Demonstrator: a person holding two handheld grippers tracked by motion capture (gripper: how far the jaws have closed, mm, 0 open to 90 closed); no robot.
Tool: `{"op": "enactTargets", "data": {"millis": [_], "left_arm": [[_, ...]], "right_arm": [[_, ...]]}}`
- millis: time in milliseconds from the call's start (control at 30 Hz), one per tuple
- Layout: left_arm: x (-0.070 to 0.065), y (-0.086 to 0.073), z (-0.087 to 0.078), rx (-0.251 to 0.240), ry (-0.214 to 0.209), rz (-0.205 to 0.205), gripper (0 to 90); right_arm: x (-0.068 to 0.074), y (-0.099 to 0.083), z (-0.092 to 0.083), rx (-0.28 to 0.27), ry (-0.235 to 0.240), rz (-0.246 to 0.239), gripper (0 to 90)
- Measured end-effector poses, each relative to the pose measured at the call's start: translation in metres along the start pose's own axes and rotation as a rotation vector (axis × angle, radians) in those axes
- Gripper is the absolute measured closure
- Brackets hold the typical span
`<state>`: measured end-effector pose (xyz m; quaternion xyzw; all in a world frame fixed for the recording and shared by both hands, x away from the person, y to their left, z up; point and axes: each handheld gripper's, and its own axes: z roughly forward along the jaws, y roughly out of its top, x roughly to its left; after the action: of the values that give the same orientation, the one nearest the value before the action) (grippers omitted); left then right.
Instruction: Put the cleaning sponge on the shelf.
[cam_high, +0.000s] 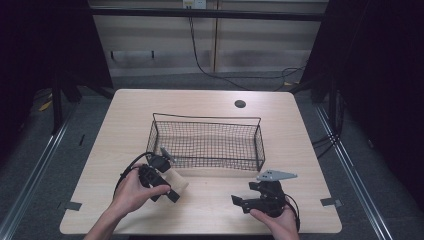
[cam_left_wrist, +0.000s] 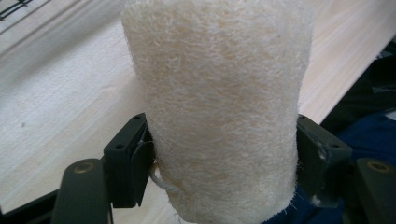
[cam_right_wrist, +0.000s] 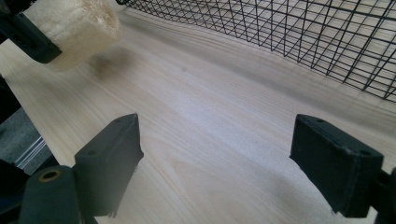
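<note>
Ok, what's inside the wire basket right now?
The wire basket looks empty; only table wood shows through its mesh. The loofah is outside, gripped in the left claw. The near-left corner is partly hidden.

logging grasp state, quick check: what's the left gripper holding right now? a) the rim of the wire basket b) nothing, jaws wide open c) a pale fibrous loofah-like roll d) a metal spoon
c: in the left gripper view the left gripper has its two black jaws pressed against either side of a pale fibrous roll, and the high view shows the same roll held just in front of the wire basket, not touching its rim.
</note>
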<state>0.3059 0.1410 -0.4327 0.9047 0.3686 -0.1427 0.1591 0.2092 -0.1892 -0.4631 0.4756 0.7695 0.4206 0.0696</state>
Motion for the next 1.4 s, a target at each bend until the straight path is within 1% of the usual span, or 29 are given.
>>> {"op": "enactTargets", "data": {"millis": [200, 233, 267, 300, 333, 367, 433, 467, 500, 567, 633, 667, 700, 800, 833, 867, 900, 967, 1000, 1033, 1133, 1167, 1267, 1333, 1367, 1400], "left_arm": [[0.0, -0.002, -0.004, -0.011, -0.012, -0.006, 29.9], [0.0, -0.002, -0.004, -0.011, -0.004, -0.006, 30.0], [0.0, -0.002, -0.005, -0.002, 0.015, -0.013, 30.0], [-0.001, -0.002, -0.007, -0.002, 0.034, 0.008, 30.0], [-0.001, -0.002, -0.009, -0.008, 0.008, 0.021, 30.0], [-0.002, -0.003, -0.01, -0.018, -0.009, 0.017, 30.0], [-0.003, -0.003, -0.012, -0.023, -0.009, 0.023, 30.0], [-0.004, -0.003, -0.015, -0.02, 0.0, 0.033, 30.0], [-0.005, -0.003, -0.017, -0.03, -0.001, 0.025, 30.0], [-0.007, -0.005, -0.022, -0.041, -0.017, 0.029, 30.0], [-0.006, -0.005, -0.024, -0.046, -0.019, 0.031, 29.9], [-0.007, -0.006, -0.026, -0.053, -0.024, 0.025, 29.9], [-0.006, -0.006, -0.028, -0.053, -0.028, 0.031, 29.9], [-0.006, -0.008, -0.035, -0.081, -0.052, 0.017, 29.9], [-0.006, -0.009, -0.04, -0.091, -0.054, 0.02, 30.0], [-0.006, -0.009, -0.04, -0.091, -0.054, 0.02, 30.0], [-0.006, -0.01, -0.045, -0.097, -0.057, 0.033, 30.0], [-0.006, -0.011, -0.048, -0.103, -0.05, 0.032, 30.0], [-0.006, -0.011, -0.048, -0.103, -0.05, 0.032, 30.0], [-0.006, -0.011, -0.05, -0.095, -0.043, 0.041, 30.0], [-0.006, -0.01, -0.052, -0.095, -0.038, 0.037, 30.0], [-0.004, -0.008, -0.053, -0.095, -0.028, 0.029, 30.0], [-0.003, -0.007, -0.057, -0.096, -0.029, 0.029, 30.0], [-0.002, -0.005, -0.061, -0.11, -0.029, 0.026, 30.0], [-0.001, -0.004, -0.064, -0.11, -0.033, 0.035, 30.0], [-0.001, -0.002, -0.067, -0.122, -0.035, 0.033, 30.0]], "right_arm": [[0.0, 0.0, 0.0, 0.002, -0.003, 0.0, 15.8], [0.0, 0.0, 0.0, 0.003, -0.003, 0.0, 15.8], [0.0, 0.0, 0.0, 0.002, -0.002, 0.0, 15.8], [0.0, 0.0, 0.0, 0.002, -0.003, 0.0, 15.8], [0.0, 0.0, 0.0, 0.003, -0.004, -0.001, 15.8], [0.0, 0.0, 0.0, 0.003, -0.003, -0.001, 15.8], [0.0, 0.0, 0.0, 0.004, -0.002, 0.0, 15.8], [0.0, 0.0, 0.0, 0.004, -0.003, -0.001, 15.8], [0.0, 0.0, 0.0, 0.004, -0.003, -0.001, 15.8], [0.0, 0.0, 0.0, 0.003, -0.002, -0.001, 15.8], [0.0, 0.0, 0.0, 0.002, -0.002, -0.001, 15.8], [0.0, 0.0, 0.0, 0.002, -0.002, -0.001, 15.8], [0.0, 0.0, 0.0, 0.003, -0.001, 0.0, 15.8], [0.0, 0.0, 0.0, 0.003, 0.001, -0.001, 15.8], [0.0, 0.0, 0.0, 0.003, 0.0, -0.001, 15.8], [0.0, 0.0, 0.0, 0.003, 0.0, -0.001, 15.8], [0.0, 0.0, 0.0, 0.001, 0.001, -0.003, 15.8], [0.0, 0.0, 0.0, 0.002, 0.002, -0.002, 15.8], [0.0, 0.0, 0.0, 0.002, 0.002, -0.002, 15.8], [0.0, 0.0, 0.001, 0.003, 0.004, 0.002, 15.8], [0.0, 0.001, 0.001, 0.004, 0.005, 0.004, 15.8], [0.0, 0.001, 0.002, 0.006, 0.007, 0.005, 15.8], [0.0, 0.001, 0.002, 0.006, 0.008, 0.004, 15.8], [0.0, 0.001, 0.002, 0.007, 0.01, 0.0, 15.8], [0.0, 0.001, 0.002, 0.008, 0.011, -0.002, 15.8], [0.0, 0.001, 0.002, 0.008, 0.011, -0.002, 15.8]]}}
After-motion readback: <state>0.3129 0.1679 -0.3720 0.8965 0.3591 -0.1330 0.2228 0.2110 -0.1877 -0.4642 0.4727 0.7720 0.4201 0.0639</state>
